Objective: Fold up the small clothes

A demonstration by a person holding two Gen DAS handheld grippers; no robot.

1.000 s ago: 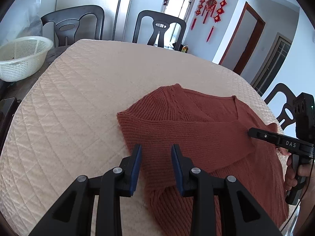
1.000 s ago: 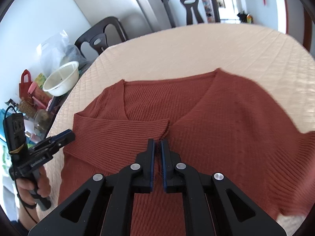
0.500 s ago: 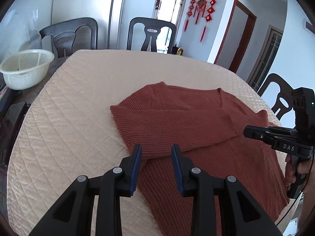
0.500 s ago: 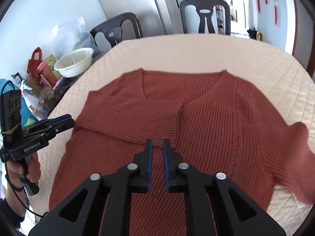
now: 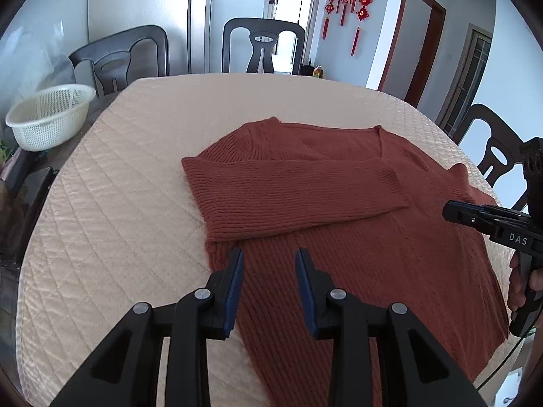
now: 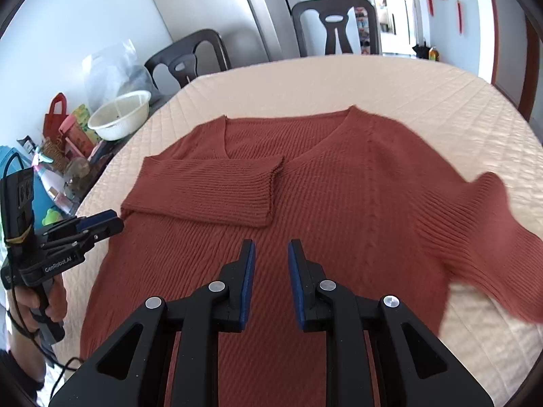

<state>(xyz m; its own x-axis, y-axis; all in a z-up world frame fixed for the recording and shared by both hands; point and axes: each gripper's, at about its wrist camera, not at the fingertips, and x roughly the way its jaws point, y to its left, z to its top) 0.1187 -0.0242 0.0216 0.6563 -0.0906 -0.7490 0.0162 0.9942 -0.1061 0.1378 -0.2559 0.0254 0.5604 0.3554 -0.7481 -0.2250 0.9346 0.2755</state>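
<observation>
A rust-red knitted sweater [image 5: 339, 237] lies flat on the table's cream quilted cover [image 5: 118, 203], neckline at the far side. One sleeve [image 6: 210, 190] is folded across the chest; the other sleeve [image 6: 492, 224] spreads out to the right. My left gripper [image 5: 269, 257] hangs open over the sweater's near left edge with nothing between its blue pads. My right gripper [image 6: 270, 247] is open above the sweater's middle, also with nothing in it. In the other wrist's view, the left gripper [image 6: 108, 222] is beside the folded sleeve's edge and the right gripper [image 5: 451, 210] over the sweater's right side.
A white plastic basket [image 5: 47, 115] sits at the table's far left, with bags and small clutter [image 6: 61, 135] beside it. Dark chairs [image 5: 261, 44] stand around the table's far side and one chair [image 5: 492, 146] on the right. A hand [image 6: 51, 302] holds the left gripper's handle.
The right gripper, shut on the sleeve cuff a second ago, has let go and opened. Both grippers have drawn back toward the near side, and the folded sleeve stays on the chest.
</observation>
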